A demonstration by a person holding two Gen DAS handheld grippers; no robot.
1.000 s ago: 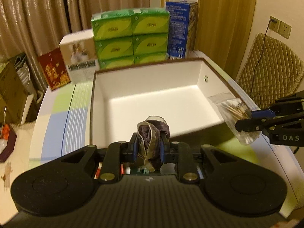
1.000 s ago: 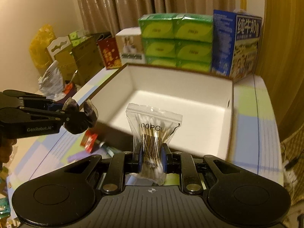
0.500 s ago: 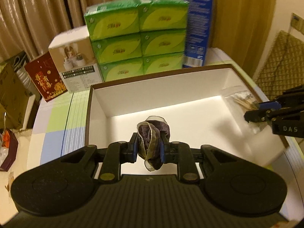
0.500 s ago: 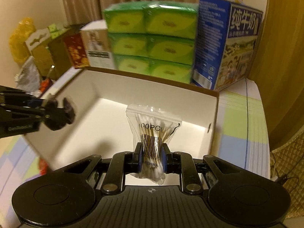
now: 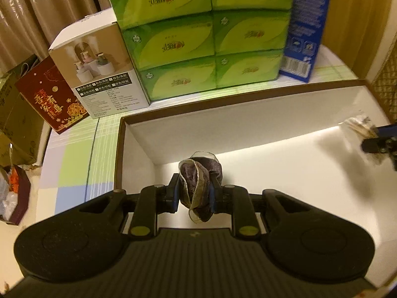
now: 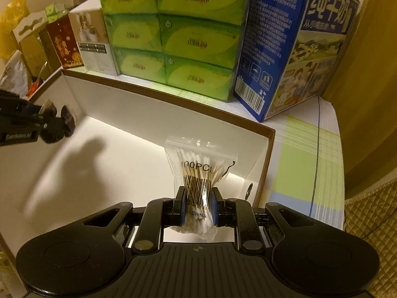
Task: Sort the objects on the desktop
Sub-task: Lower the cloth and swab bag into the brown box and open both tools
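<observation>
Curtains and stacked cartons back a desk covered by a checked cloth (image 6: pixel 292 164), on which a shallow white box with a brown rim (image 5: pixel 119 154) lies open.

Held items: the left gripper (image 5: pixel 194 193) is clamped on a dark, gold-edged fabric hair tie (image 5: pixel 199 178), suspended above the box floor near its left wall. The right gripper (image 6: pixel 197 204) is clamped across the barcode of a clear zip bag of cotton swabs (image 6: pixel 198 171), suspended over the right end of the box, close to the right wall. Neither item appears to touch the floor of the box.

Surroundings: green tissue packs (image 6: pixel 173 34) and a blue milk carton (image 6: pixel 292 49) stand just behind the far rim; a white product box (image 5: pixel 99 69) and a red carton (image 5: pixel 49 99) stand at the far left corner of the desk.

Probable faults at release:
- The swab bag hangs near the right wall. Released there, it may catch the rim and tip out onto the cloth.
- The hair tie is soft and bunched around the pads. It may cling to one pad when the jaws part, then fall off-target.
- Both grippers share one box. Converging paths risk a collision.
</observation>
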